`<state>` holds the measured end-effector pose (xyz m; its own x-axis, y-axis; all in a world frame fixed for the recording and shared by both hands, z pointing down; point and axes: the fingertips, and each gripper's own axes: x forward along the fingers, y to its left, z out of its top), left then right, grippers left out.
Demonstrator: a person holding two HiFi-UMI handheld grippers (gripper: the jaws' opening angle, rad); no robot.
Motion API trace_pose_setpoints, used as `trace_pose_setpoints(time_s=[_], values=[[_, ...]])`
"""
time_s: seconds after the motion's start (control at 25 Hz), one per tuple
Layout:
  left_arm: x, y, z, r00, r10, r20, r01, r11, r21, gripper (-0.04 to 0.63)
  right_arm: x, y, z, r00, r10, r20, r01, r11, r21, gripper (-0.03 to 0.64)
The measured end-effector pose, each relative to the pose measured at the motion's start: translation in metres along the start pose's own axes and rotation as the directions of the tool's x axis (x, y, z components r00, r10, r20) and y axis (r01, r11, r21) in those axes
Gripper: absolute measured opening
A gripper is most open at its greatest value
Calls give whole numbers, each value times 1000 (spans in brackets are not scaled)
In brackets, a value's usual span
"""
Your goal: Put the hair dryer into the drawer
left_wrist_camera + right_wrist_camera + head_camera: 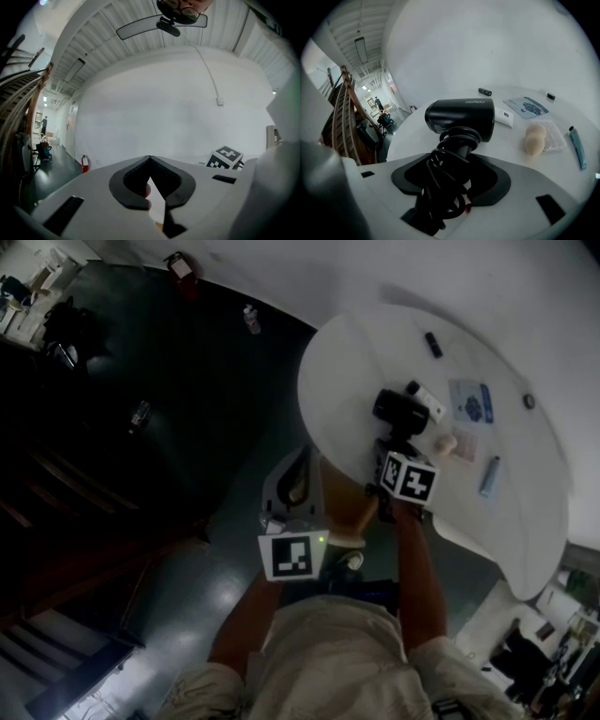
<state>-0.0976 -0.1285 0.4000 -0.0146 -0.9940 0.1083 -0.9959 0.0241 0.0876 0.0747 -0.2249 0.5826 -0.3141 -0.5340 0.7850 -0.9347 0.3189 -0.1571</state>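
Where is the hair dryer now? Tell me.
The hair dryer lies on the white table, centre of the right gripper view, its cord-wrapped handle between the right tool's open jaws, with a white box to its right.

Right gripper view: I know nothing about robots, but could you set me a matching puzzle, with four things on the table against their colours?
Things:
1. hair dryer
2. tube
3. puffs
4. box

Colours:
A. beige
B. white
C. black
D. blue

Pairs: 1-C, 2-D, 3-A, 4-B.
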Motion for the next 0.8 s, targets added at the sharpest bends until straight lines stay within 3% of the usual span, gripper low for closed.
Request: trace_pose_setpoints(time_s=[0.44, 0.8], values=[[-16, -16, 16, 999, -27, 24, 26, 999, 20, 0, -51, 15, 8, 991, 25, 128, -14, 996, -86, 253], [-27, -44, 40, 995, -48, 86, 46, 998, 32, 0, -114, 23, 29, 950, 80, 303, -39, 990, -139, 253]])
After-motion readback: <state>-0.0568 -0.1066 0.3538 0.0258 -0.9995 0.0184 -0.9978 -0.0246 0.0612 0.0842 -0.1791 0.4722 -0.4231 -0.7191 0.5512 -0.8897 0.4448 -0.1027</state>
